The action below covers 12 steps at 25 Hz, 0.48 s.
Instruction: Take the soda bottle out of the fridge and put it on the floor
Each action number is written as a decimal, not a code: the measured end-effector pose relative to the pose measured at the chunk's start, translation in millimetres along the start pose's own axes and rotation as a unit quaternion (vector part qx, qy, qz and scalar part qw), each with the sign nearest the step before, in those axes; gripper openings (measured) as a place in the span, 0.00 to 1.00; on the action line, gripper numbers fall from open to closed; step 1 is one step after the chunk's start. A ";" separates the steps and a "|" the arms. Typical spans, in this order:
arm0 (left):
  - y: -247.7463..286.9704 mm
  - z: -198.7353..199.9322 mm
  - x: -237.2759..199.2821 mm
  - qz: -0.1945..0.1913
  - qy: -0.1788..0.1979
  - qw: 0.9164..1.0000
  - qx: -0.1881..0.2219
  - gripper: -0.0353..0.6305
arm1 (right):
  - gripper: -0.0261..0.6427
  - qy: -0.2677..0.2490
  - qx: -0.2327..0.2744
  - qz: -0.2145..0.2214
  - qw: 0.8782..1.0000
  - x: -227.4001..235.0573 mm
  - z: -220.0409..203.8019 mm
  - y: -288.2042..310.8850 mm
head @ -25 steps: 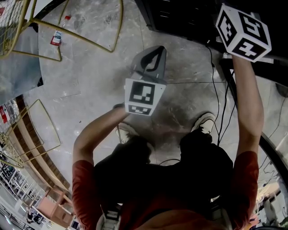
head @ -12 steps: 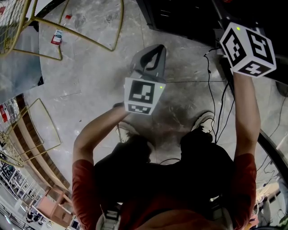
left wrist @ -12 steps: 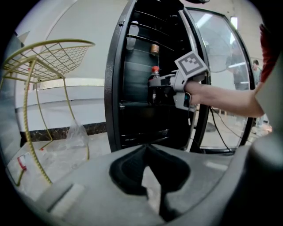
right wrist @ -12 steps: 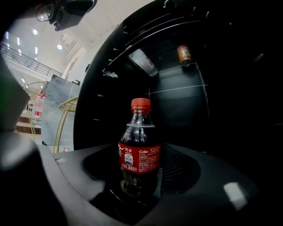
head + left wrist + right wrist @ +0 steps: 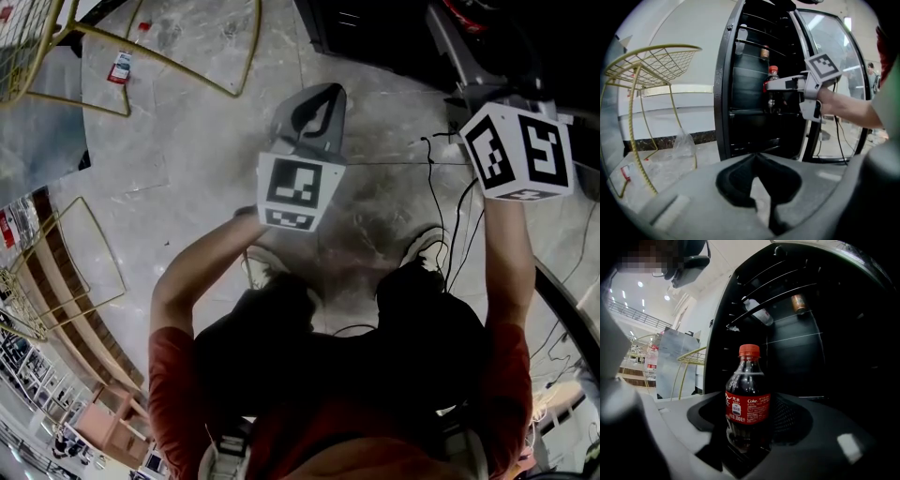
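Fingers (image 5: pixel 797 418) on my right gripper (image 5: pixel 750 408) are clamped around the soda bottle (image 5: pixel 747 380). It's upright, dark cola under a red cap, held at the open front of the fridge (image 5: pixel 754 117). Whether its base has cleared the shelf's front edge, I can't tell. My left gripper (image 5: pixel 328 94) hangs low over the floor (image 5: pixel 187 159), fingers pressed together on nothing.

Okay, my plan: draw the bottle straight out, level and cap up, minding the door frame. Then I'd sink it onto bare floor out toward the left, well apart from the cables (image 5: pixel 441 216) by my right shoe, and let go only once the base sits flat.

Reading the red label now: "Coke" in white, the characters 汽水, and "300" beneath. The can (image 5: pixel 800 303) on the upper shelf is too small to read.
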State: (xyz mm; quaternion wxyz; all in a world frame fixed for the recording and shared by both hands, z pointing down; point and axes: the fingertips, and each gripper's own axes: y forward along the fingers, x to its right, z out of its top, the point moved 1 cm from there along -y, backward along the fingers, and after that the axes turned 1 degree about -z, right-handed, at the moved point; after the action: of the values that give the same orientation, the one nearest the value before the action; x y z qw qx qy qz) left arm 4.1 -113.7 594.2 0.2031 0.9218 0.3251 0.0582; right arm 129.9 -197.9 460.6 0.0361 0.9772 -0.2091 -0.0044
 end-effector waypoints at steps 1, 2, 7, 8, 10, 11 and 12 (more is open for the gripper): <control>-0.8 -0.3 0.2 0.000 0.001 1.000 0.000 0.05 | 0.47 0.001 0.000 0.006 1.000 -3.4 -1.6 -3.2; -1.6 -0.4 0.0 0.001 0.001 1.000 0.000 0.05 | 0.47 0.001 -0.001 0.011 1.000 -7.4 -3.4 -6.4; -4.8 0.5 -3.5 0.006 0.002 1.000 0.002 0.05 | 0.47 0.008 -0.014 0.039 0.999 -28.3 -15.2 -19.5; -4.9 0.8 -3.9 0.007 0.002 1.000 0.002 0.05 | 0.47 0.010 -0.016 0.044 0.999 -31.4 -17.3 -21.5; -4.6 0.8 -4.5 0.008 0.005 1.000 0.002 0.05 | 0.47 0.013 -0.019 0.053 0.998 -35.5 -22.4 -24.4; -4.7 -0.2 -4.7 0.008 0.007 1.000 0.002 0.05 | 0.47 0.014 -0.020 0.056 0.998 -37.3 -26.3 -25.7; -5.5 -2.1 -4.8 0.009 0.008 1.000 0.001 0.05 | 0.47 0.017 -0.023 0.059 0.998 -39.2 -31.4 -27.2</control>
State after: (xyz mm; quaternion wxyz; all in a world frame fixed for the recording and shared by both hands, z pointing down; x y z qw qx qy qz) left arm -3.3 -112.2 594.0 0.1990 0.9242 0.3189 0.0671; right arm 106.1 -155.0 489.6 0.0623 0.9620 -0.2656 0.0090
